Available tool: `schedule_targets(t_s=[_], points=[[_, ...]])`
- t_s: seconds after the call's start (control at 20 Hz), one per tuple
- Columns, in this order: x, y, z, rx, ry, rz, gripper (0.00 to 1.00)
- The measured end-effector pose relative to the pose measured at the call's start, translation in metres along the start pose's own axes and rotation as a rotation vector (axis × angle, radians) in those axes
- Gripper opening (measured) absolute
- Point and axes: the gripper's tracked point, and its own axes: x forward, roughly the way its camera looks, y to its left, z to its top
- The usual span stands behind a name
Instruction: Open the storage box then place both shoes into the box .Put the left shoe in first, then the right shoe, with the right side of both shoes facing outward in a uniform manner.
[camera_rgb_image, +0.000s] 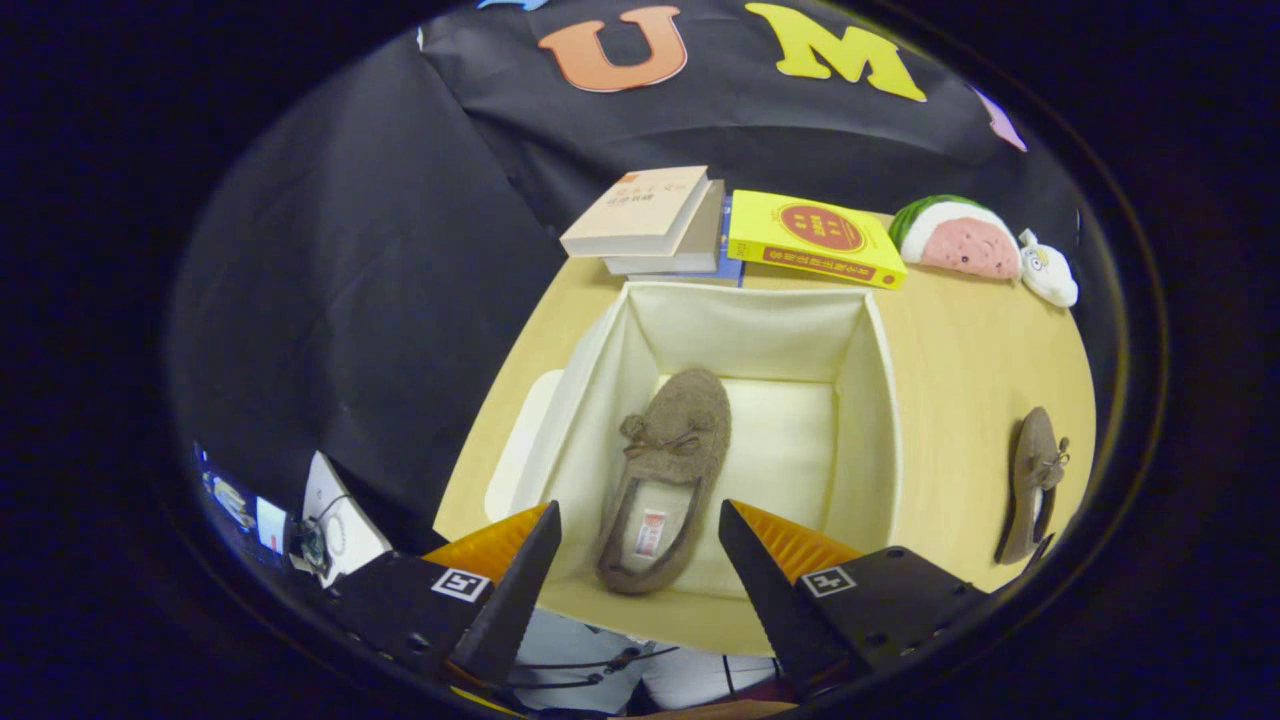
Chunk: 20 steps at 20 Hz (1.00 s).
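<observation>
- Gripper view: claw (637, 540) was spread wide with nothing in it, hanging above the near rim of the open storage box (880, 400) in the middle of the frame.
- One brown shoe (668, 470) lay inside the box, left of centre, toe pointing away, heel between the fingers.
- Second shoe (1035, 480) sat on the tabletop (970, 350) at the right, well clear of the box.
- Books (650, 215) and a watermelon plush (955, 238) were lined up beyond the box, upper part of frame.

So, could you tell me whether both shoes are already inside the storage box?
No, one shoe lies in the storage box between the open fingers, while the second shoe lies on the table.
</observation>
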Motion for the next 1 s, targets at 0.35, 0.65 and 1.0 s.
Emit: schedule_targets(t_s=[0.35,0.65,1.0], points=[[-0.076,-0.054,0.003,0.002,-0.131,-0.017,0.96],[-0.095,-0.153,-0.003,0.047,-0.139,-0.131,0.96],[-0.096,-0.287,-0.014,0.144,-0.101,-0.253,0.96]])
